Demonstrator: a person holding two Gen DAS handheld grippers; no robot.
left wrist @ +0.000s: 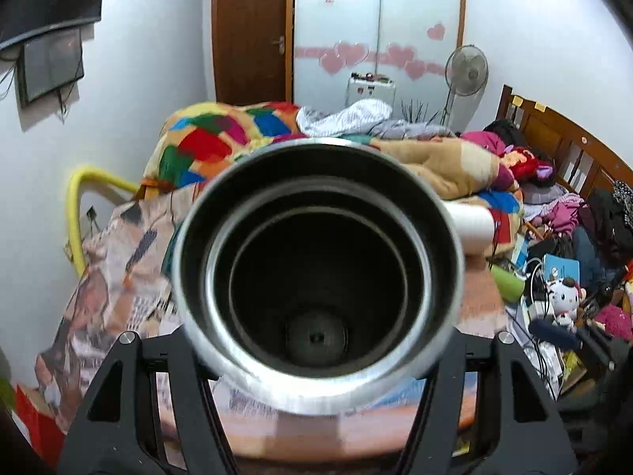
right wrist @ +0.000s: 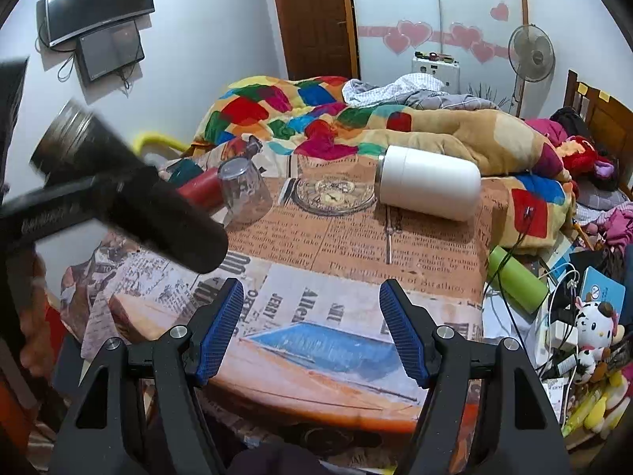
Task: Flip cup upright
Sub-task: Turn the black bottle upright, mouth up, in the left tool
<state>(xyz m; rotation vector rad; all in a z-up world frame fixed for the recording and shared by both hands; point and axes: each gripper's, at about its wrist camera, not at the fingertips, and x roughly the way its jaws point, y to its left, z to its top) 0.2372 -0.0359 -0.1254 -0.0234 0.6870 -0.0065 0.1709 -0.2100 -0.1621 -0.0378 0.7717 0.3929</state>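
Observation:
My left gripper (left wrist: 316, 360) is shut on a black steel cup (left wrist: 316, 273), whose open mouth faces the left wrist camera and fills the view. In the right wrist view the same black cup (right wrist: 130, 194) is held in the air at the left, tilted, mouth up-left, with the left gripper's arm across it. My right gripper (right wrist: 312, 328) is open and empty above the near edge of the newspaper-print table (right wrist: 356, 249). A white cup (right wrist: 429, 182) lies on its side at the table's back right. A clear glass (right wrist: 245, 194) stands upside down at the back left.
A red cup (right wrist: 199, 192) lies behind the clear glass. A glass dish (right wrist: 336, 196) sits mid-table. A green bottle (right wrist: 518, 279) lies off the right edge among cables and toys. A colourful quilt (right wrist: 316, 114) is heaped behind.

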